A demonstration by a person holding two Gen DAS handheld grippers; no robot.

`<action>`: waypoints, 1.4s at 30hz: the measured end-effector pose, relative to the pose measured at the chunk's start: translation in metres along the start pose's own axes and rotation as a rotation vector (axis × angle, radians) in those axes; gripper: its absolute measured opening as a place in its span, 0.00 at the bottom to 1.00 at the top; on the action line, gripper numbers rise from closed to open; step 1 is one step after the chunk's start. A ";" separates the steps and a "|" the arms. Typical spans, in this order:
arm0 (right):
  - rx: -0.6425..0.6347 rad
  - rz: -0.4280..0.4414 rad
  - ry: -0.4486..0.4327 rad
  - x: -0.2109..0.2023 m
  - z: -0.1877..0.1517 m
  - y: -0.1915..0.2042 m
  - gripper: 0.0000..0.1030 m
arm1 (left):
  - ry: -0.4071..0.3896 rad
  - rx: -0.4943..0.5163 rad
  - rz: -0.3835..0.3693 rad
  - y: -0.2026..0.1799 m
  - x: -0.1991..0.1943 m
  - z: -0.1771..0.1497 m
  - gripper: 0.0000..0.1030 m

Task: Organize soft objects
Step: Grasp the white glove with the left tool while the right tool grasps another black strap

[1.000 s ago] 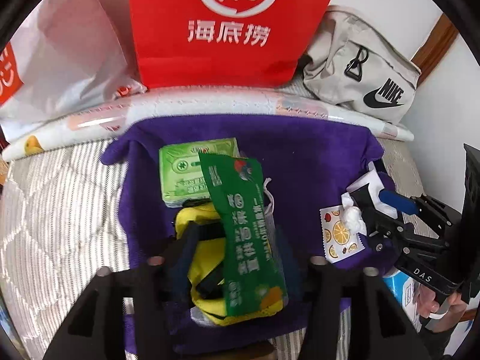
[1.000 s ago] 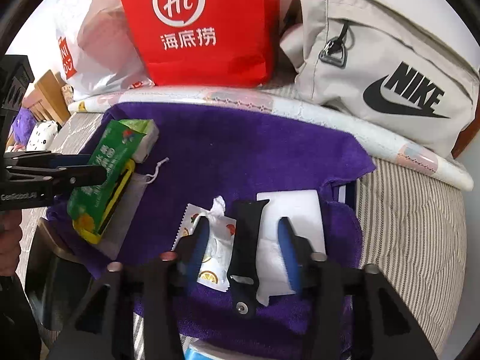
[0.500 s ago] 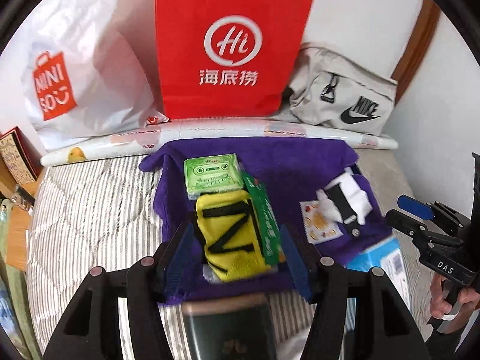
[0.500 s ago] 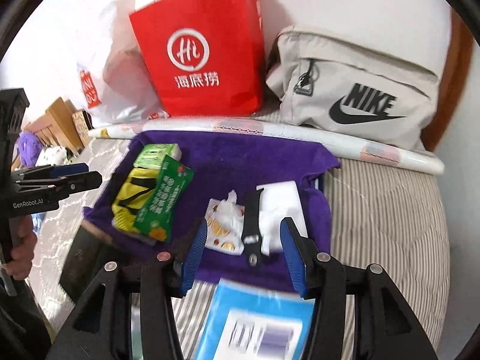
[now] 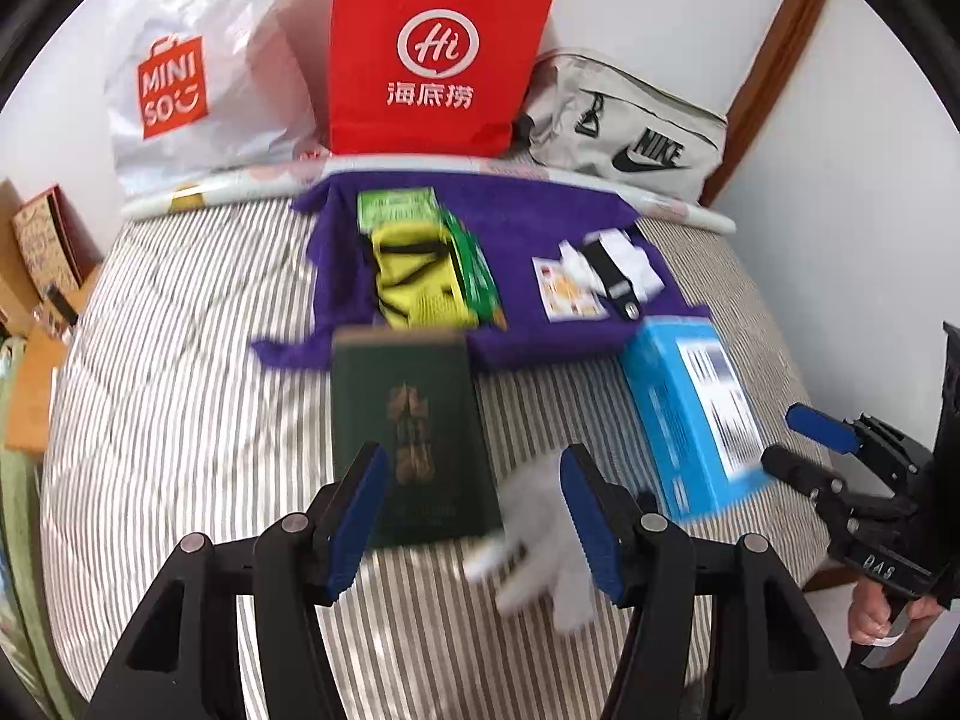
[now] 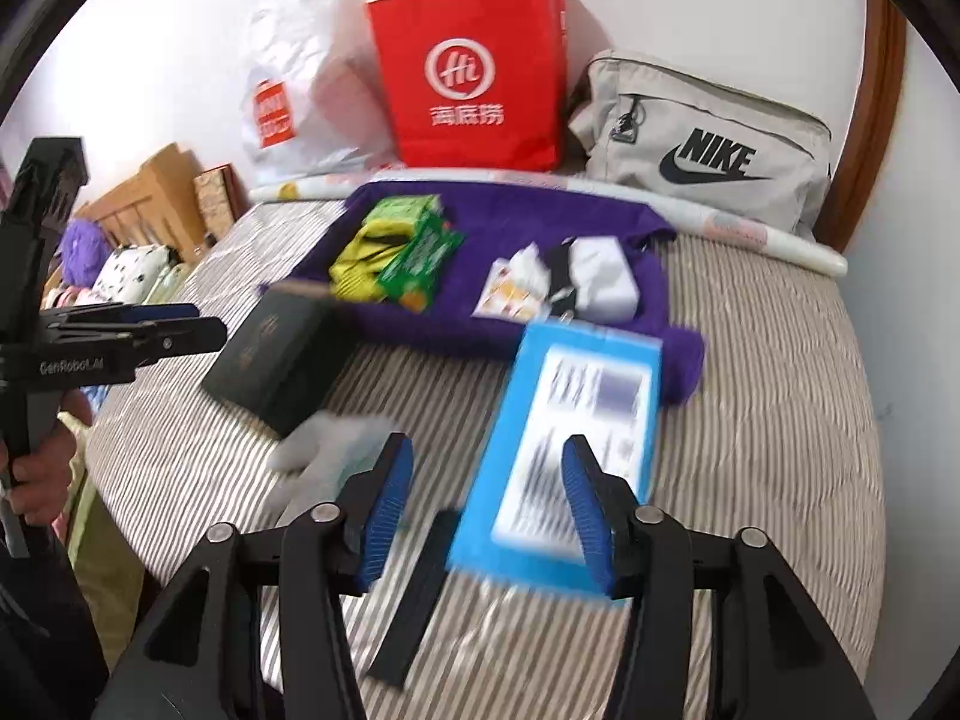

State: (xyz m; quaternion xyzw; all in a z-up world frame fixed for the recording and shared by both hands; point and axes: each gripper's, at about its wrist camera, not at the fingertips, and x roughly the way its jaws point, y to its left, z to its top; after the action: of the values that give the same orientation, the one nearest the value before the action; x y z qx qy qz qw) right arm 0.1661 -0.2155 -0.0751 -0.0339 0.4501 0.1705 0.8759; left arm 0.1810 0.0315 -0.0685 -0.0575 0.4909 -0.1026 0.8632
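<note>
The white glove (image 5: 543, 546) (blurred) lies under our left gripper (image 5: 471, 519), jaws wide, empty; our right gripper (image 6: 483, 513) is opening, nothing gripped, over the blue box (image 6: 576, 432).

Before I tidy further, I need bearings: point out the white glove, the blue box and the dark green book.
white glove (image 5: 543, 540): left wrist view, palm.
blue box (image 6: 576, 420): right wrist view, printed top face.
dark green book (image 5: 414, 432): left wrist view, front cover.
</note>
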 end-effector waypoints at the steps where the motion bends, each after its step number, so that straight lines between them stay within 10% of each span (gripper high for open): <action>1: -0.009 0.010 0.005 -0.002 -0.011 0.005 0.58 | -0.003 -0.002 0.003 0.000 -0.002 -0.005 0.56; 12: 0.005 0.030 0.105 0.033 -0.090 0.031 0.55 | 0.020 -0.034 -0.010 -0.002 -0.006 -0.056 0.56; 18: 0.041 -0.008 0.128 0.065 -0.098 0.033 0.50 | 0.058 -0.013 -0.002 -0.006 0.012 -0.075 0.56; 23: -0.018 -0.069 0.068 0.069 -0.104 0.045 0.24 | 0.077 -0.024 -0.009 -0.004 0.026 -0.081 0.56; 39: 0.020 -0.006 0.055 0.053 -0.124 0.021 0.21 | 0.091 0.082 0.005 -0.056 0.087 -0.070 0.56; 42: 0.000 -0.025 0.040 0.054 -0.124 0.023 0.21 | 0.067 0.094 0.060 -0.058 0.093 -0.072 0.29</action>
State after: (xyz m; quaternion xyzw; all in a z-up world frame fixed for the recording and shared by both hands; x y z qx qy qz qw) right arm 0.0909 -0.2054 -0.1898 -0.0427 0.4670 0.1590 0.8688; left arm 0.1582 -0.0466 -0.1713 0.0011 0.5156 -0.1015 0.8508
